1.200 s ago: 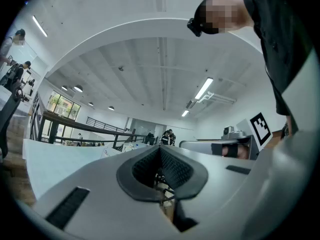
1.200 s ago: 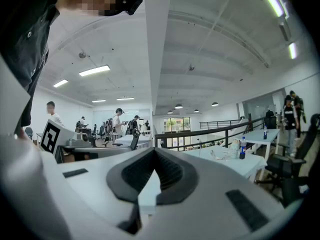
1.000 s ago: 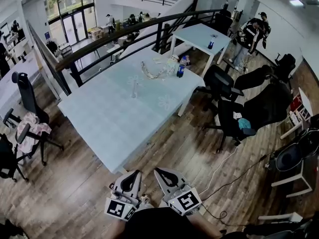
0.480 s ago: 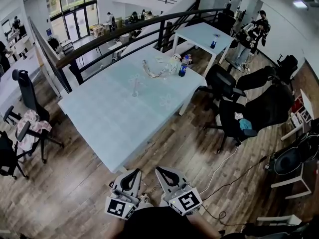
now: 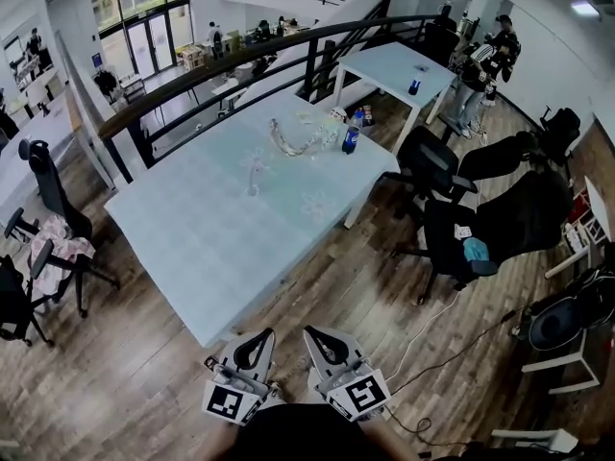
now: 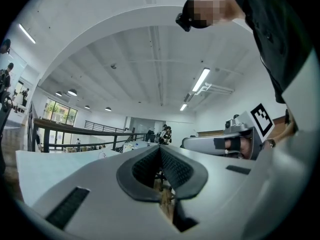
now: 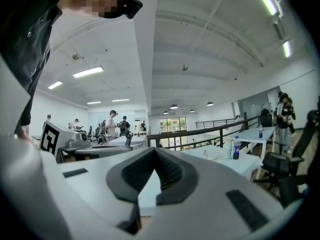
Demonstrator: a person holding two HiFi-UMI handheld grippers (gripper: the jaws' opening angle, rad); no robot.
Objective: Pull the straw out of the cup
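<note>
Head view shows both grippers low at the bottom centre of the frame, side by side above the wooden floor and well short of the large pale blue table. The left gripper has its jaws together with nothing between them, as the left gripper view confirms. The right gripper is likewise closed and empty in the right gripper view.

The cup, small and clear, stands alone near the middle of the table, in the upper centre of the frame and far from both grippers. A thin upright line rising from it reads as the straw, though it is too small to tell more. A blue bottle and some clear clutter sit toward the table's far right corner. Black office chairs stand at the right of the frame.
</note>
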